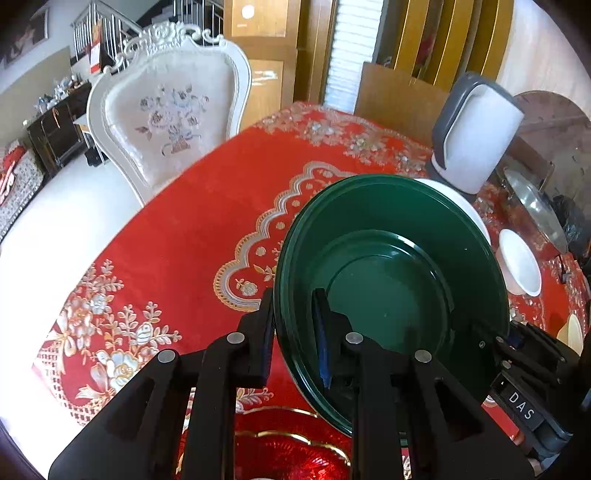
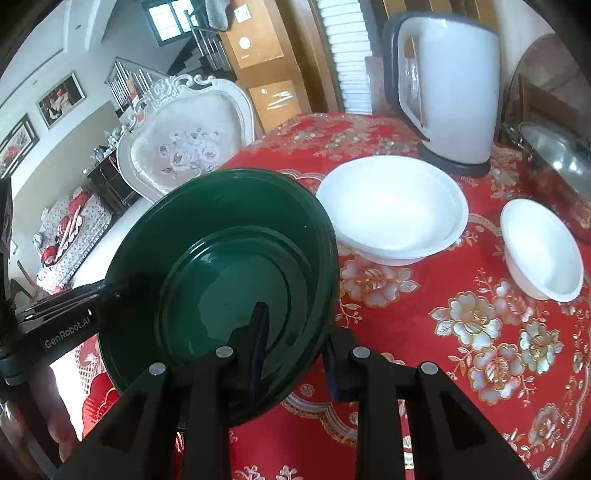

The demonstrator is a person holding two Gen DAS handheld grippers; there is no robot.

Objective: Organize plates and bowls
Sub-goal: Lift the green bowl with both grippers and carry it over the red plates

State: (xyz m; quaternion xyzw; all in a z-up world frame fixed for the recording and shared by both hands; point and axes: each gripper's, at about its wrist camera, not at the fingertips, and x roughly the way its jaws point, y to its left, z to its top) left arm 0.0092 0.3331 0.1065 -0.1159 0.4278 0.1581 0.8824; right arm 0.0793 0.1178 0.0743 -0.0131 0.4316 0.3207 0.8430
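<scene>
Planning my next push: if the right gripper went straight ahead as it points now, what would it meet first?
Likely the large white bowl beyond the dark green plate that the right gripper clamps; depth is unclear.

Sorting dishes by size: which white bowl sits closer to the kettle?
The large white bowl, just in front of the kettle; the small white bowl sits farther right, nearer the camera.

A family dining room in a home.

I'm at a table (image 2: 424, 306) under a red floral cloth, facing an ornate white chair (image 1: 166, 110), an electric kettle (image 2: 454, 92), framed pictures (image 2: 59, 98), a staircase railing (image 1: 99, 33) and wooden cabinets (image 1: 266, 55).
</scene>
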